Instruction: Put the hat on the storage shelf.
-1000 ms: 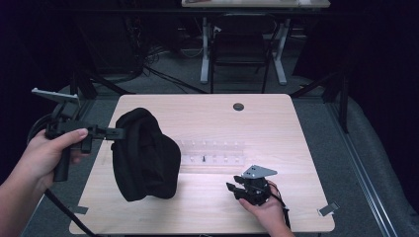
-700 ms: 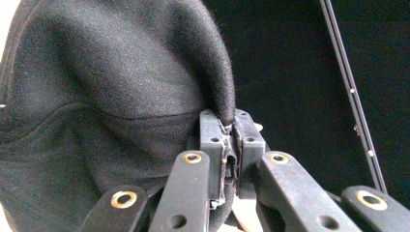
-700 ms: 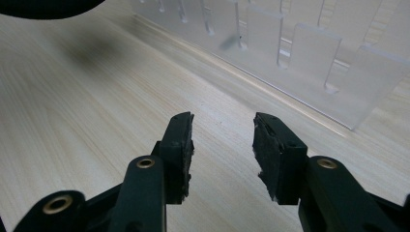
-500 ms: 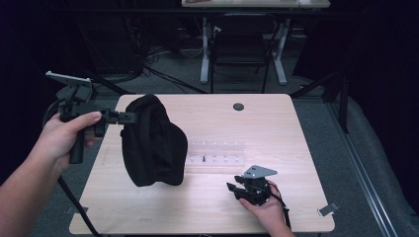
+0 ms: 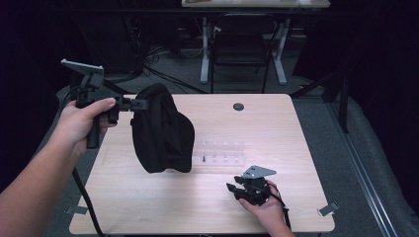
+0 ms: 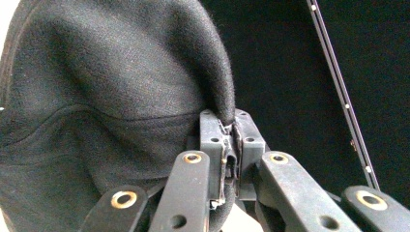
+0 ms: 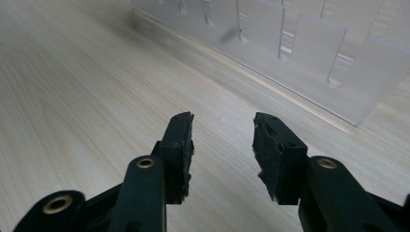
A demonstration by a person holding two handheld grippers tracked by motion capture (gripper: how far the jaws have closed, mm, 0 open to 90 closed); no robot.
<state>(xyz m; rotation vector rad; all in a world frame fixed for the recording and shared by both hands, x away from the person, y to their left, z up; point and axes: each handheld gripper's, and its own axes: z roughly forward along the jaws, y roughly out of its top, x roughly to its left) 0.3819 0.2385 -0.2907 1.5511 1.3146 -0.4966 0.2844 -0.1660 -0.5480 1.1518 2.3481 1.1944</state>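
Observation:
A black cloth bag [image 5: 160, 131] hangs above the left half of the table, lifted by its top edge. My left gripper [image 5: 141, 104] is shut on that edge; in the left gripper view the fabric [image 6: 111, 96] is pinched between the closed jaws of the left gripper [image 6: 229, 140]. My right gripper [image 5: 236, 190] rests on the table near the front right, held in a hand. In the right gripper view, the right gripper [image 7: 222, 140] stands open with nothing between its fingers, low over the wood. A clear plastic compartment tray [image 5: 222, 152] lies just beyond it; the clear tray [image 7: 309, 53] has a small dark item in it.
The light wooden table [image 5: 276, 123] has a round black grommet [image 5: 238, 106] at the back middle. Tape tabs [image 5: 327, 208] mark the front corners. A chair and table legs stand in the dark behind. A cable trails from the left gripper off the table's left edge.
My left gripper has risen and moved back and right, lifting the black bag off the table. The right gripper has stayed still.

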